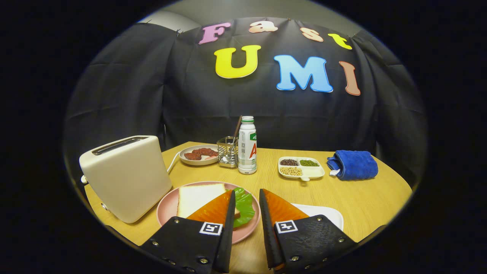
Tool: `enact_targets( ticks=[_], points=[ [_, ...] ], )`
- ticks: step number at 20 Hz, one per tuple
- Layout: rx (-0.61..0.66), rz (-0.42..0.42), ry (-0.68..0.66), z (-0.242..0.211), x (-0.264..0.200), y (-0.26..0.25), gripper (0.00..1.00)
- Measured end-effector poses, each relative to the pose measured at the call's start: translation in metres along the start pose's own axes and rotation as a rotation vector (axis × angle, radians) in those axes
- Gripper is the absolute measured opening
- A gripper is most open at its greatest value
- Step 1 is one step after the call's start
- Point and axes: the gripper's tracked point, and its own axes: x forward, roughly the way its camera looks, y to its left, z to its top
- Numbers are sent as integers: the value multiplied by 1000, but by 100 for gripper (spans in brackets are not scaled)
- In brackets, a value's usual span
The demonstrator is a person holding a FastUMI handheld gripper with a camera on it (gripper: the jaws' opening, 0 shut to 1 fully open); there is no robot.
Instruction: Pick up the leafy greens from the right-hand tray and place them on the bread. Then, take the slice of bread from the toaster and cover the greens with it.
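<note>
A slice of white bread (198,198) lies on a pink plate (167,207) just ahead of my left finger. The leafy greens (243,205) rest on the plate at the bread's right side, partly behind the left finger and reaching into the gap between the fingers. My gripper (246,194) stands open above the plate's right edge, and neither finger presses on the greens. A cream toaster (129,179) stands left of the plate; its top slot looks dark and I cannot make out bread in it. A white tray (323,211) lies under and beyond my right finger.
Farther back on the wooden table stand a white bottle (247,146), a metal holder (227,152) and a plate of red-brown food (199,154). A divided dish of beans (300,167) and a folded blue cloth (354,164) sit at the back right.
</note>
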Motion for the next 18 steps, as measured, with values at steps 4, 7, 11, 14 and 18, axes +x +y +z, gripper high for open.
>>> enact_targets(
  ticks=[4, 7, 11, 14, 18],
  points=[
    [-37, -19, -94, 25, -24, -35, 36],
    [-64, -35, -122, 34, -37, -66, 36],
    [-60, -62, -142, 37, -46, -106, 36],
    [-48, -41, -148, 38, -53, -127, 36],
    [8, -30, -186, 54, -51, -181, 36]
  ],
)
